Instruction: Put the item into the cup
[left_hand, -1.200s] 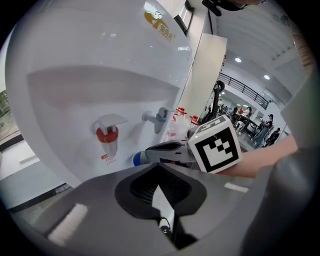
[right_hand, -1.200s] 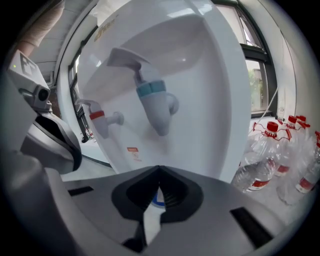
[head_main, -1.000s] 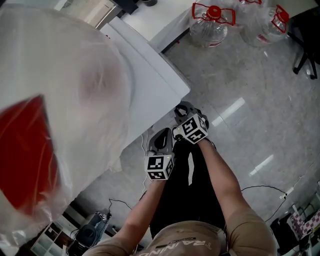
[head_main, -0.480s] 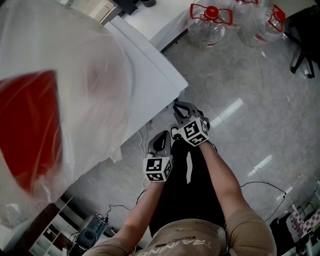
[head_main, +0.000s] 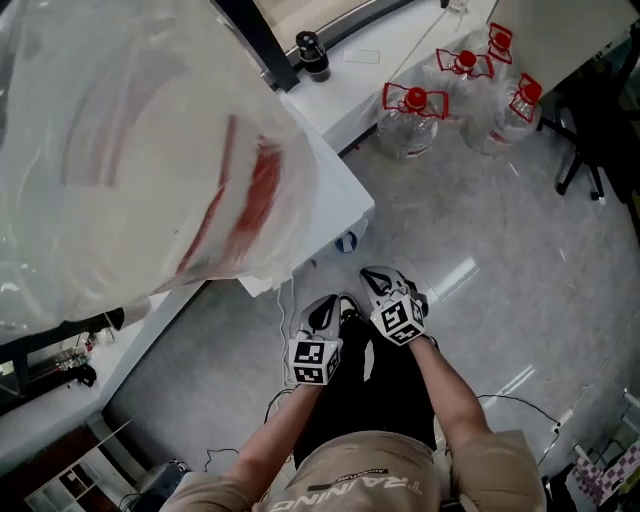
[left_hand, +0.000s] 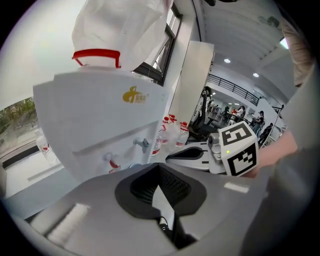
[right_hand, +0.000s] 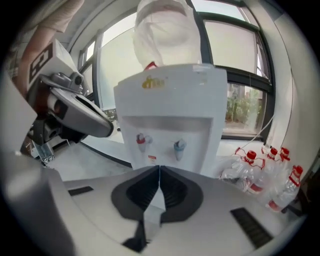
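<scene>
Polished grey floor (head_main: 500, 250) fills most of what we see, with a white water dispenser (right_hand: 170, 115) standing on it under a loose plastic bag (head_main: 150, 150). We hold the left tool (left_hand: 159, 171) and the right tool (right_hand: 159, 172) low and side by side in front of our legs. Each has its jaws pressed together on nothing. Neither the item nor the cup shows in any view, so the task looks not yet begun. The bag blocks much of the head view, so we could reach blind and knock something. A thin cable (head_main: 520, 395) trails on the floor near our feet and could snag a step. The two tools are close enough to bump each other. We count two tools, one dispenser with two taps (right_hand: 142, 140), and what looks like four red-capped water jugs (head_main: 408, 125).
</scene>
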